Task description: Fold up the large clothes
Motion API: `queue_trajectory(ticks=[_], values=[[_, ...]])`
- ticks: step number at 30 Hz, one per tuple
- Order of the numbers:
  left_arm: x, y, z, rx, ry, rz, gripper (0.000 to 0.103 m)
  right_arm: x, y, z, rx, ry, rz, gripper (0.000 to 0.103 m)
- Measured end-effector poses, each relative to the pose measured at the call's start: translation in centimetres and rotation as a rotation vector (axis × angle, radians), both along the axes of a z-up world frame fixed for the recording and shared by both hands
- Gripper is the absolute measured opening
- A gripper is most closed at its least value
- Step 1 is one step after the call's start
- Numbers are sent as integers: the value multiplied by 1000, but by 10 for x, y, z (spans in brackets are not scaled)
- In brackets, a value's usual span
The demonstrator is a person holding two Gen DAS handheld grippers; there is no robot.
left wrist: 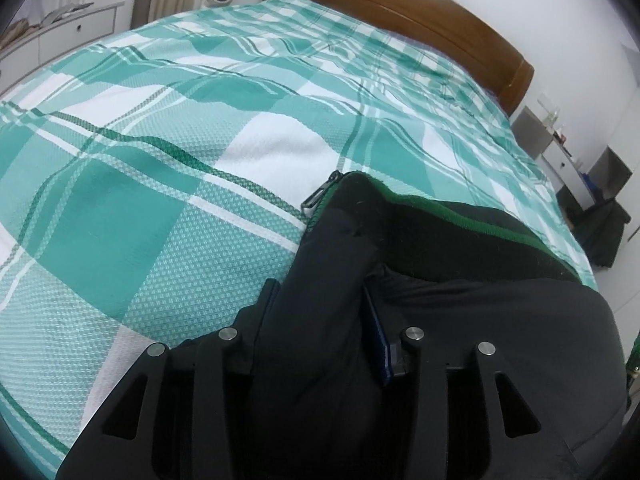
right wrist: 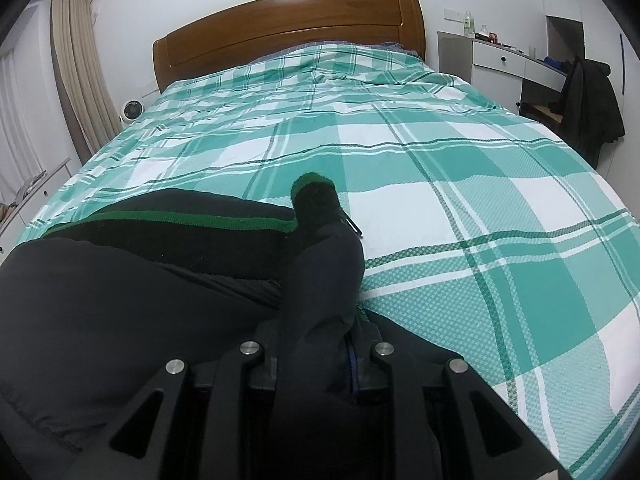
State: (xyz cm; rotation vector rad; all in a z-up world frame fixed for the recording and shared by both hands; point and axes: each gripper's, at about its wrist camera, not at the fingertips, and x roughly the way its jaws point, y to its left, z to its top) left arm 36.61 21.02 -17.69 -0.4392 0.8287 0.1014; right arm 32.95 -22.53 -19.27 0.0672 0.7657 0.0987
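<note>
A black padded jacket point(left wrist: 460, 292) with a green-edged knit hem lies on the green-and-white plaid bed cover point(left wrist: 160, 208). My left gripper point(left wrist: 320, 304) is shut on a bunched corner of the jacket by its zipper end point(left wrist: 320, 196). In the right wrist view the same jacket point(right wrist: 120, 292) spreads to the left. My right gripper point(right wrist: 316, 332) is shut on the other corner, whose green-edged hem point(right wrist: 314, 188) sticks up past the fingers. The fingertips of both grippers are hidden by the fabric.
A wooden headboard point(right wrist: 288, 20) stands at the far end of the bed. A white desk point(right wrist: 504, 60) with a dark coat on a chair point(right wrist: 592, 96) is to the right. A small fan point(right wrist: 132, 110), curtains point(right wrist: 80, 68) and a white dresser point(left wrist: 60, 28) are to the left.
</note>
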Motion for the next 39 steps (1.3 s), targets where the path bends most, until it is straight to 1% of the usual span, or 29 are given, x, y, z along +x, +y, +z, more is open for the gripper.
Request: queue_trajectory(ticks=[12,22,24,26,27,28,29,30,31,32,33,34,35,36,37,38,39], values=[[2,2,-2,-31,-1,2,44,2,-3,-2,27,-4,2,23],[5,10,-9,-103,-6,-2,46,4,-6,-5,53,-1,5,23],[5,10,-8,-103,-3,-2,46,4,-7,-5,53,0,4,23],[5,11,-6,-99,13,-3,49,4,-6,-5,48,2,4,23],[3,10,-3,-96,32,-2,51,5,-7,-5,46,5,4,23],[2,10,1,-89,48,-2,57,5,-7,-4,46,6,4,23],[-2,10,11,-51,93,3,64,5,-8,-4,49,8,4,23],[-7,11,20,-28,111,4,64,5,-8,-3,52,11,5,23],[-18,11,36,-10,107,6,64,5,-9,-2,56,14,6,23],[-27,11,47,-4,89,4,67,5,-9,-2,62,15,6,24],[-43,8,67,10,50,-5,70,5,-10,-2,69,17,7,24],[-54,4,82,28,18,-17,78,5,-10,-2,72,17,7,24],[-67,-10,102,66,-31,-47,87,5,-11,-1,73,15,7,24],[-72,-21,113,88,-54,-74,91,5,-10,-1,71,15,6,24],[-74,-34,121,100,-71,-113,93,5,-9,-1,66,19,6,24],[-72,-52,127,106,-74,-168,94,6,-9,0,64,25,6,24],[-64,-76,130,103,-63,-243,94,7,-9,2,64,41,9,24]])
